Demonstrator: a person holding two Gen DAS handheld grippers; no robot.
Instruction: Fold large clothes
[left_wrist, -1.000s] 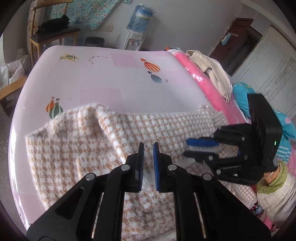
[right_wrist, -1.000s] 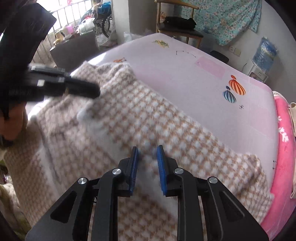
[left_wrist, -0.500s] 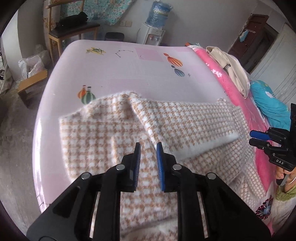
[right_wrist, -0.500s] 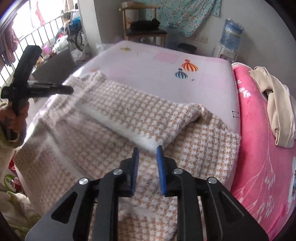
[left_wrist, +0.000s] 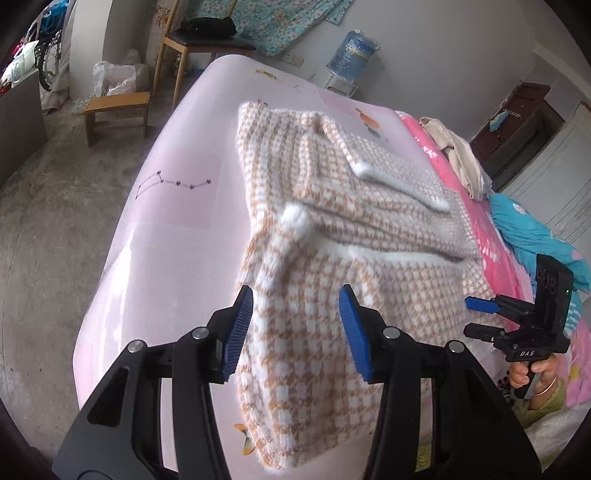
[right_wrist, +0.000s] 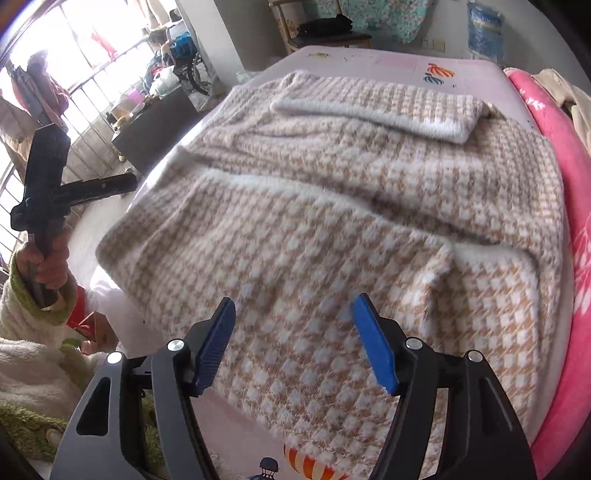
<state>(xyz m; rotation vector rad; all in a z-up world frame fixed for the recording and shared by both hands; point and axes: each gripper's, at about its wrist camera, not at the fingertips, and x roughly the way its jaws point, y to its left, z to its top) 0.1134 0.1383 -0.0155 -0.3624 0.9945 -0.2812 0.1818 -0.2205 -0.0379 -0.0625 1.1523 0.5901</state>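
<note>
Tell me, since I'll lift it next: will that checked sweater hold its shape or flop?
Probably flop: the sweater already lies in soft creases and folds on the bed. Its fuzzy knit looks thick, so likely grippy rather than slippery. Lifted at one point, it would probably sag and unfold.

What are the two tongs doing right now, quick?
Left tongs: open, just been opening, holding nothing, above the checked sweater.
Right tongs: open, just been opening, holding nothing.

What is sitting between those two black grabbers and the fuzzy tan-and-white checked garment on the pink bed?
Nothing visible. The left gripper and right gripper, both with open jaws, hang right over the fuzzy tan-and-white checked garment, with nothing lying on it.
</note>
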